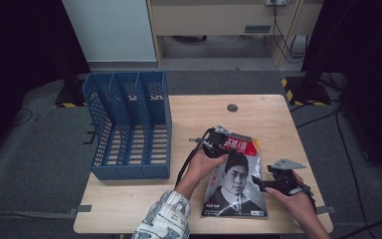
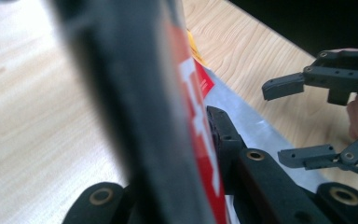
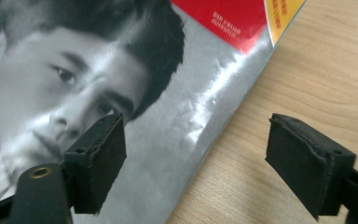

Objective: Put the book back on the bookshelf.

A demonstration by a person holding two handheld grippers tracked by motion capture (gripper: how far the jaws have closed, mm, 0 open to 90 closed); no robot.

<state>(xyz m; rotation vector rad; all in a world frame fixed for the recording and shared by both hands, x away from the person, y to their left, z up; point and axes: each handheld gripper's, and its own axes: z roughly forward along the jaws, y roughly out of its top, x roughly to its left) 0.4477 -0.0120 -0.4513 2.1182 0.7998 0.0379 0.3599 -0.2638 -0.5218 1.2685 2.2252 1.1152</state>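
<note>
— Jaws of the left gripper [image 1: 220, 141] clamp tight on the top edge of a magazine [image 1: 238, 181], near its upper left corner, on a pale wooden table [image 1: 144, 196]. What of the other claw?

— Spread wide: the right gripper [image 1: 259, 185] hovers at the magazine's right edge, its pads [image 3: 98, 161] set well apart with nothing between them, one above the cover, the other above bare wood.

— How does the magazine look?

— Glossy, with a black-and-white portrait on the cover, a red band with white characters at the top and a yellow flash at the upper right corner. It lies right of centre on the table, its foot toward the person; a blue three-slot file rack [image 1: 129, 124] stands well apart to the left.

— Anything hard to read?

— In the left gripper view the pinched edge of the magazine [image 2: 186, 116] is a dark blur close to the lens, hiding the near pad. The characters are too small to read. A patterned sleeve [image 1: 166, 219] is cut off by the frame's bottom.
</note>
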